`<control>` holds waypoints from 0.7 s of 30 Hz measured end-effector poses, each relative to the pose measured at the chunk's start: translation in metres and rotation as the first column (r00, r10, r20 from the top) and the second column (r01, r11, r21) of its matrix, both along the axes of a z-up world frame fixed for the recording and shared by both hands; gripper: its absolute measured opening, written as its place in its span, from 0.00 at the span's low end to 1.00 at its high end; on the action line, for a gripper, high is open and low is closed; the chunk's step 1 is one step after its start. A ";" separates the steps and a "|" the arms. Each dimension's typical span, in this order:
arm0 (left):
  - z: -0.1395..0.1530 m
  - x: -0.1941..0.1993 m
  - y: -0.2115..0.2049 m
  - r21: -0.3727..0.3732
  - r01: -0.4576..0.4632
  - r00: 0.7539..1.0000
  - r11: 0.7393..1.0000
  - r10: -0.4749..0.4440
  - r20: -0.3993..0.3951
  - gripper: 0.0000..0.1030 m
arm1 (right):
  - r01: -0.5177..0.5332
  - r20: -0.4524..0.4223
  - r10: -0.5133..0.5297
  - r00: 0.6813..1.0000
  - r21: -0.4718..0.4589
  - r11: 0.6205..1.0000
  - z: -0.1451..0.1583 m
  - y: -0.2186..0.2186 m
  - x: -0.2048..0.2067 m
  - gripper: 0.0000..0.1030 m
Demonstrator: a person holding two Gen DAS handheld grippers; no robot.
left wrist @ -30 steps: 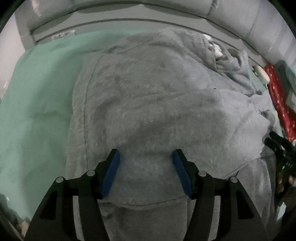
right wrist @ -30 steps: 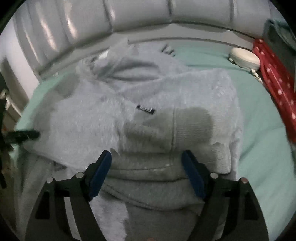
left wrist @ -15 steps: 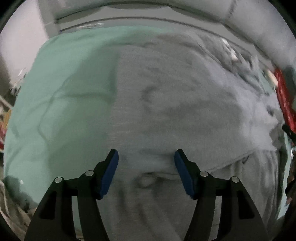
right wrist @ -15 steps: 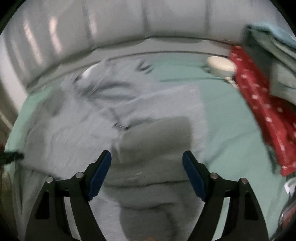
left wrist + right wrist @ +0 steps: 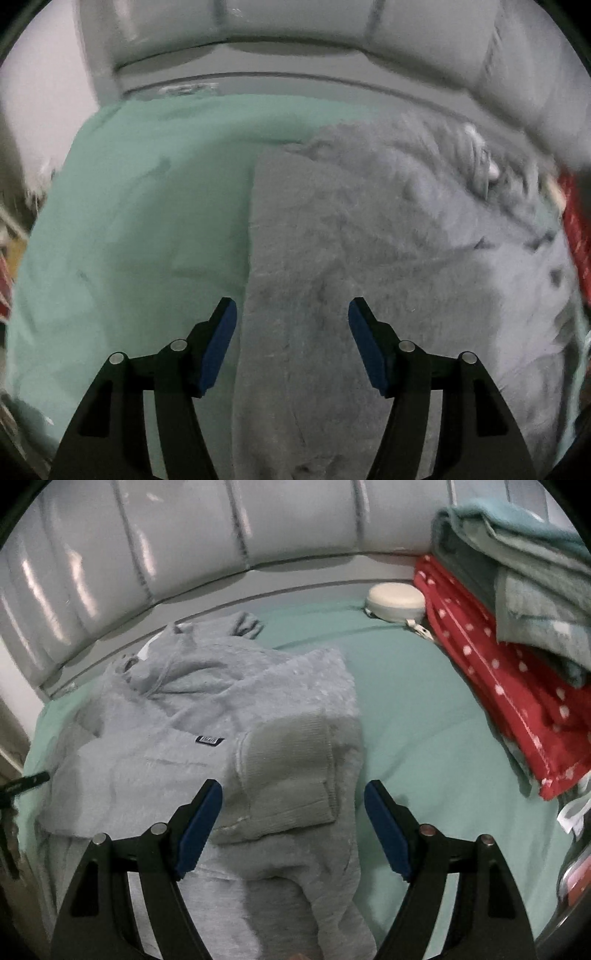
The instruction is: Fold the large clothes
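A single grey hooded sweatshirt is shown lying on a mint-green bed sheet, its hood toward the far padded headboard and its hem toward the near edge, so that the long axis is seen to run near to far. The left gripper is held over the garment's straight left edge, with that edge just inside its left pad; the right gripper is held over the ribbed cuff of a sleeve folded across the body, near the right edge. Both pairs of jaws are seen spread apart and empty, with cloth lying below them but not pinched. The sweatshirt is thus judged to lie directly beneath and ahead of both grippers, each nearer to its own side, and the next fold is judged to depend on the near hem being taken at both edges and carried toward the hood. One sweatshirt, two grippers, one white round case, one red spotted fabric and one stack of folded towels are counted.
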State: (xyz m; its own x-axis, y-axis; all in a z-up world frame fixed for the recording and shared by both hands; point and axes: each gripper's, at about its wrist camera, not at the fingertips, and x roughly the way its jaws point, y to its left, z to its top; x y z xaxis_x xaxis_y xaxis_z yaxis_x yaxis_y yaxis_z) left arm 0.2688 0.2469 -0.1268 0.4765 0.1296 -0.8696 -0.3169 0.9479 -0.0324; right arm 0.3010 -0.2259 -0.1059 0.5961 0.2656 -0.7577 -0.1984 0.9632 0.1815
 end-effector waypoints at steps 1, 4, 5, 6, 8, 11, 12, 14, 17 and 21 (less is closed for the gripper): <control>-0.003 0.005 -0.005 0.010 0.025 0.999 1.000 -0.025 -0.023 0.64 | -0.007 0.006 0.007 1.000 -0.013 1.000 -0.002 0.001 0.000 0.77; -0.019 0.011 -0.005 0.044 0.014 0.997 0.999 -0.010 -0.081 0.64 | -0.008 -0.016 0.008 1.000 -0.003 1.000 -0.009 0.002 0.005 0.77; -0.020 0.008 0.004 -0.022 -0.024 0.997 0.999 0.022 -0.069 0.64 | -0.006 -0.028 0.007 1.000 0.016 1.000 -0.010 0.002 0.007 0.77; -0.017 0.005 0.011 -0.042 -0.060 0.995 0.997 0.057 -0.077 0.64 | -0.006 -0.045 0.009 0.999 0.052 0.999 -0.009 0.001 0.010 0.77; -0.003 0.001 0.015 0.015 -0.089 0.994 0.996 0.090 -0.058 0.64 | -0.028 -0.029 0.031 0.999 0.086 0.996 -0.001 0.007 0.013 0.77; 0.027 -0.010 0.018 -0.001 -0.095 0.995 0.995 0.095 0.033 0.64 | -0.085 0.043 0.083 0.996 0.059 0.995 0.022 0.027 0.024 0.77; 0.034 -0.013 0.019 -0.034 -0.091 0.994 0.995 0.093 0.055 0.64 | -0.098 0.053 0.095 0.994 0.056 0.994 0.029 0.036 0.031 0.78; 0.045 -0.018 0.017 -0.075 -0.085 0.992 0.994 0.092 0.091 0.64 | -0.109 0.050 0.105 0.993 0.064 0.992 0.037 0.050 0.047 0.78; 0.050 -0.011 0.015 -0.101 -0.077 0.989 0.992 0.089 0.114 0.64 | -0.072 0.000 0.072 0.997 0.087 0.994 0.047 0.076 0.080 0.79; 0.049 -0.008 0.026 -0.136 -0.081 0.984 0.987 0.101 0.147 0.64 | -0.084 -0.016 0.086 0.996 0.081 0.993 0.060 0.112 0.107 0.79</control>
State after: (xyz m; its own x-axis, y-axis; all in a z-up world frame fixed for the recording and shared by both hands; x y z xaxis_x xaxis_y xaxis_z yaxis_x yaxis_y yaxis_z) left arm 0.2609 0.2728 -0.0777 0.5966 0.0706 -0.7994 -0.3837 0.9000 -0.2069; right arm 0.4084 -0.1139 -0.0460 0.5539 0.3751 -0.7433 -0.2743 0.9251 0.2625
